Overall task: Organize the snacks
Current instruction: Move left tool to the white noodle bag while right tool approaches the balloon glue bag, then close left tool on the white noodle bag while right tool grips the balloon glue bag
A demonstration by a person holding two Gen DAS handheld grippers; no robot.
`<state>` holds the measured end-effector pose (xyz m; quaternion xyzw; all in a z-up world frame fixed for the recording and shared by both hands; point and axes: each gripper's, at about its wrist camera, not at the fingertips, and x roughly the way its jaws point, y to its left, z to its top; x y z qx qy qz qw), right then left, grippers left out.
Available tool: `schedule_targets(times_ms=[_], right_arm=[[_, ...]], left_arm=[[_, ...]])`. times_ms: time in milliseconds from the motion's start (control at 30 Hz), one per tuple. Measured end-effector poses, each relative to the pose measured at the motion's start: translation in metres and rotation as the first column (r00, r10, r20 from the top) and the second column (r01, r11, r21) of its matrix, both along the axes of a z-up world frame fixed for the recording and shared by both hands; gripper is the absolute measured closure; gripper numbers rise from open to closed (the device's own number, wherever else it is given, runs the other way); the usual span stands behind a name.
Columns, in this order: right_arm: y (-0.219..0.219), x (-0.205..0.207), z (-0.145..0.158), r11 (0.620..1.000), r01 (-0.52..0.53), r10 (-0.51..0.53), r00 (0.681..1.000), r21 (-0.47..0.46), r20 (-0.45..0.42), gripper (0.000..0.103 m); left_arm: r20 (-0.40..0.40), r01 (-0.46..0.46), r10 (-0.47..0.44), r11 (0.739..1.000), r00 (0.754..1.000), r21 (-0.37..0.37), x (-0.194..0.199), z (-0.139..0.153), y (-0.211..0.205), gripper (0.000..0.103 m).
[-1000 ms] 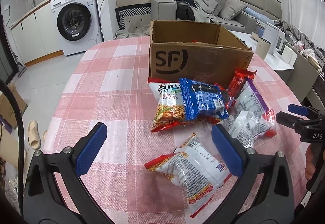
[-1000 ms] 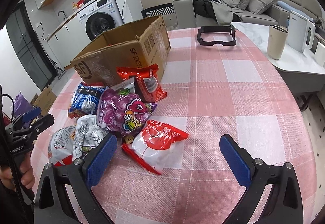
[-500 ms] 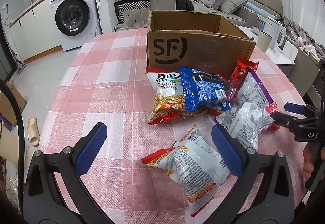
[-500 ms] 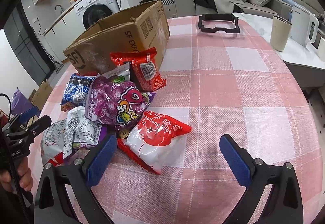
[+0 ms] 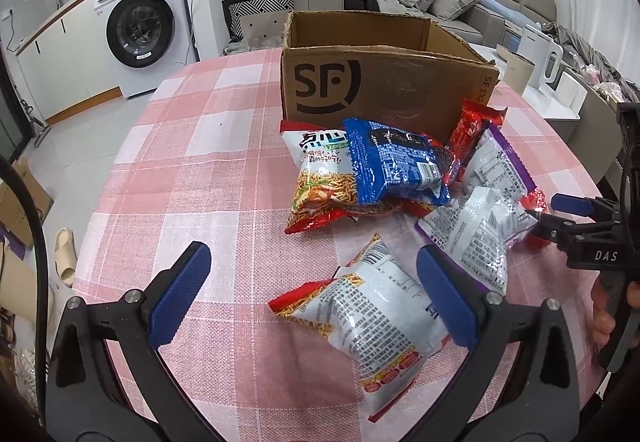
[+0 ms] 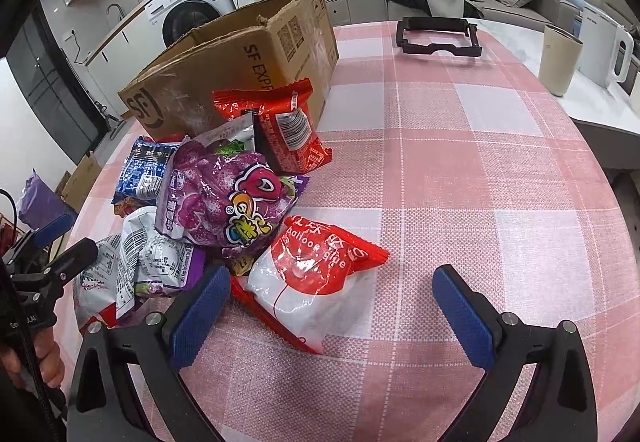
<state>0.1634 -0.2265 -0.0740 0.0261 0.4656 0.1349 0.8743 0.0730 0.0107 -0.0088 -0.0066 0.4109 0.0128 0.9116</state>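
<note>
Snack packets are heaped on the checked tabletop against the front wall of an open cardboard box, which stands toward the tabletop's far edge. No packet can be seen inside the box, so sorting is judged barely begun.

Left gripper: fingers spread wide, nothing held, hovering over a white noodle packet lying apart from the heap, near the tabletop's near edge. Right gripper: fingers likewise released and empty, straddling a red-and-white packet at the heap's edge.

Risks noted:
- Packets are puffed and glossy; a pinch on the inflated middle could slip off or burst the bag.
- The red-and-white packet is tucked partly under the purple packet; lifting it may drag or topple neighbours.
- The two grippers work near one another over the heap; a collision is possible.
- The noodle packet could be nudged toward the near edge.
</note>
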Motion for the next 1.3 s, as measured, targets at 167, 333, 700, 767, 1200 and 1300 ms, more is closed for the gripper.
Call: schedule_targets(times_ms=[167,333,700,767,1200,1300], right_arm=[[0.002,0.003,-0.001,1.0,0.002,-0.002,1.0,-0.006,-0.002,0.0],[0.005,0.005,-0.003,0.999,0.002,-0.002,1.0,-0.054,0.008,0.0],[-0.009,0.006,-0.002,0.998,0.021,-0.021,1.0,-0.055,0.002,0.0],[-0.009,0.008,-0.002,0.998,0.019,-0.019,1.0,-0.053,0.0,0.0],[-0.024,0.013,-0.004,0.994,0.06,-0.06,0.998,-0.086,-0.003,0.0],[-0.026,0.014,-0.004,0.994,0.065,-0.065,0.998,-0.091,-0.003,0.0]], left_arm=[[-0.006,0.005,-0.005,1.0,1.0,-0.005,-0.002,-0.001,-0.002,0.0],[-0.023,0.009,-0.009,1.0,1.0,-0.016,-0.003,-0.004,-0.004,0.0],[-0.052,0.033,-0.037,0.996,0.998,-0.083,-0.003,-0.008,-0.003,0.001],[-0.052,0.046,-0.051,0.995,0.997,-0.091,-0.005,-0.008,-0.006,0.001],[-0.103,0.091,-0.098,0.993,0.99,-0.072,-0.009,-0.018,-0.009,0.0],[-0.113,0.093,-0.102,0.992,0.988,-0.082,-0.01,-0.019,-0.006,0.0]])
